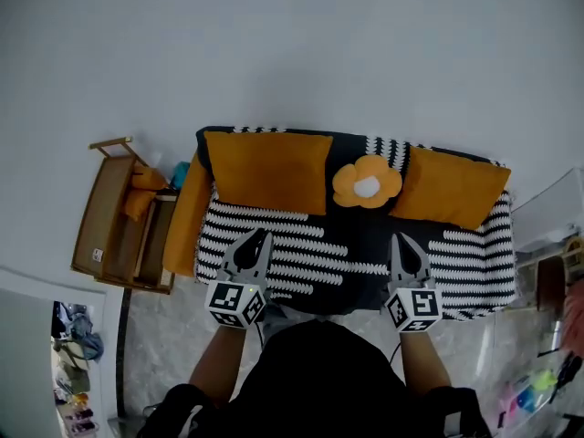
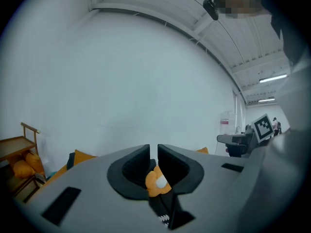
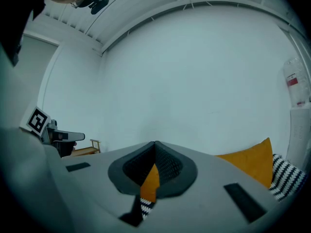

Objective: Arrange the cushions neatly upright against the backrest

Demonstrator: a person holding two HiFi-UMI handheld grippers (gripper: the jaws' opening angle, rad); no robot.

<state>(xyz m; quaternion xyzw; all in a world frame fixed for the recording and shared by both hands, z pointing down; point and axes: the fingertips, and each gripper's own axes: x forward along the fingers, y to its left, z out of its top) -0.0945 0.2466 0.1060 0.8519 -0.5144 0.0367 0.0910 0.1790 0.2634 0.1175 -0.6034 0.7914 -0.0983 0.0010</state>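
Left of the sofa [image 1: 283, 245], a wooden rack [image 1: 108, 228]; left hand-held gripper [image 1: 261, 235] barely ajar, right hand-held gripper [image 1: 401, 239] closed, both empty.

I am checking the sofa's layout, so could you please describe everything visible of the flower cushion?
The flower cushion looks plush and is orange, with rounded petals round a white centre. It stands upright against the backrest, near the middle of the sofa. It sits between two orange cushions, seeming to touch the left cushion and to overlap the edge of the right cushion. It looks smaller than both.
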